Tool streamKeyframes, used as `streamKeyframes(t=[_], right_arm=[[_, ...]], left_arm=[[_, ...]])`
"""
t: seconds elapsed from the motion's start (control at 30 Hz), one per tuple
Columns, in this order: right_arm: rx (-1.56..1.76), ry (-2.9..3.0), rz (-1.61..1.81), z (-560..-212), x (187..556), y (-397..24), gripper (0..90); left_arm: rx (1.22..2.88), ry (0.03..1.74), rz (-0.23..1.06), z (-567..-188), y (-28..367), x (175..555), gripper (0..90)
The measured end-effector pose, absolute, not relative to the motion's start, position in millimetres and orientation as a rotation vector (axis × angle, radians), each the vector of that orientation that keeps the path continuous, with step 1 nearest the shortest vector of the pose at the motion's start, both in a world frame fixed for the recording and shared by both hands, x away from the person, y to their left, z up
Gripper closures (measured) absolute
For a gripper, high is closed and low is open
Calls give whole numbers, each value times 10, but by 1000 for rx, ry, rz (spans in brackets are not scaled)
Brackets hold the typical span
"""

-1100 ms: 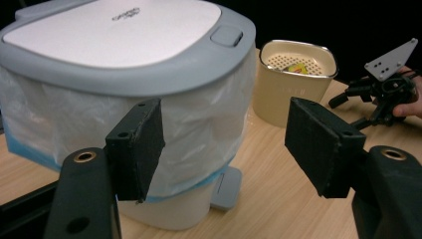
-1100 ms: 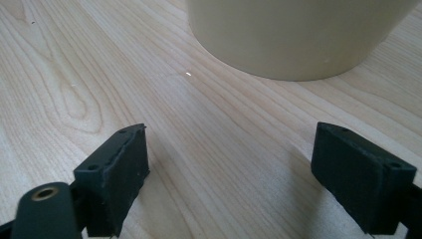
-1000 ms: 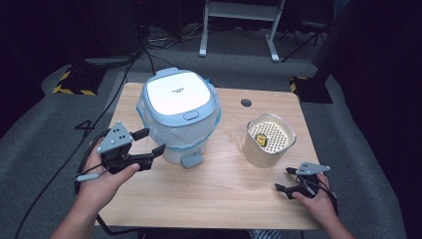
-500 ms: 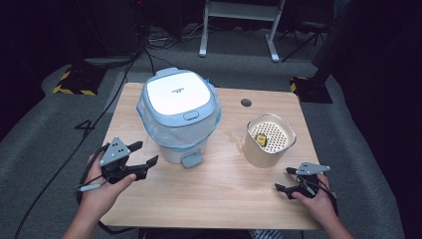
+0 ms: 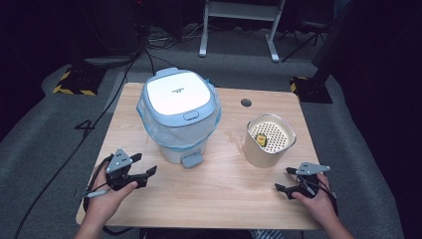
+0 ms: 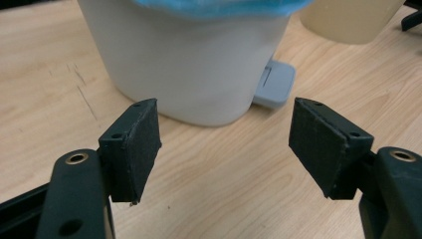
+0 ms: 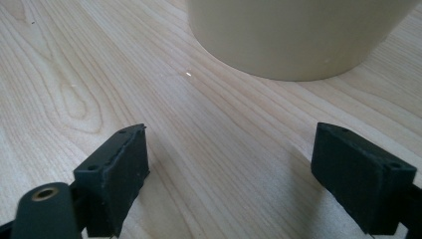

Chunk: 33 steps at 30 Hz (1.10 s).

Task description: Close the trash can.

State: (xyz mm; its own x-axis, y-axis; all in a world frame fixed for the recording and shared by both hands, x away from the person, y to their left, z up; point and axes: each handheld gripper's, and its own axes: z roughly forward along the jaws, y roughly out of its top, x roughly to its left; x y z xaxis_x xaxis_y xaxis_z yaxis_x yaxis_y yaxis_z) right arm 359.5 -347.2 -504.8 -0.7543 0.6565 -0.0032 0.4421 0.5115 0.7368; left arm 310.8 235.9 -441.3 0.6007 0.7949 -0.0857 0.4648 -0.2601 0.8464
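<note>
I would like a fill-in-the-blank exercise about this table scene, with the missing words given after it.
1. The lid of the pedal bin is ____.
2. The bin liner under the lid is ____ in colour.
3. Both jaws of the left hand-held gripper stand ____.
4. The beige container stands nearest the ____ hand-held gripper.

Missing words: shut; blue; open; right

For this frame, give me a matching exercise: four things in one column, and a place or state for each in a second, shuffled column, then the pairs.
Things:
1. pedal bin
2. beige container
3. left gripper
4. small yellow object

Places or states:
A. lying inside on a perforated insert
B. open, empty, near the table's front left
C. lid closed, blue liner around the rim
D. standing on the right half of the table, in front of the round hole

Pairs: 1-C, 2-D, 3-B, 4-A
</note>
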Motion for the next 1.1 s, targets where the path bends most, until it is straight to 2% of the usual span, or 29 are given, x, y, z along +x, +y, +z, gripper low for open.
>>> streamKeyframes(t=[0.6, 0.73, 0.97, 1.1], right_arm=[[924, 2474, 1086, -5048, 3595, -3472, 150], [924, 2474, 1087, -5048, 3595, -3472, 151], [924, 2474, 1086, -5048, 3595, -3472, 151], [924, 2474, 1086, -5048, 3594, -3472, 151]], left_arm=[[2037, 1101, 348, -4936, 2361, 3111, 275], [2105, 1117, 346, -5005, 2331, 3117, 275], [2120, 1106, 359, -5025, 2312, 3120, 253], [2159, 1070, 408, -5046, 2290, 3124, 201]])
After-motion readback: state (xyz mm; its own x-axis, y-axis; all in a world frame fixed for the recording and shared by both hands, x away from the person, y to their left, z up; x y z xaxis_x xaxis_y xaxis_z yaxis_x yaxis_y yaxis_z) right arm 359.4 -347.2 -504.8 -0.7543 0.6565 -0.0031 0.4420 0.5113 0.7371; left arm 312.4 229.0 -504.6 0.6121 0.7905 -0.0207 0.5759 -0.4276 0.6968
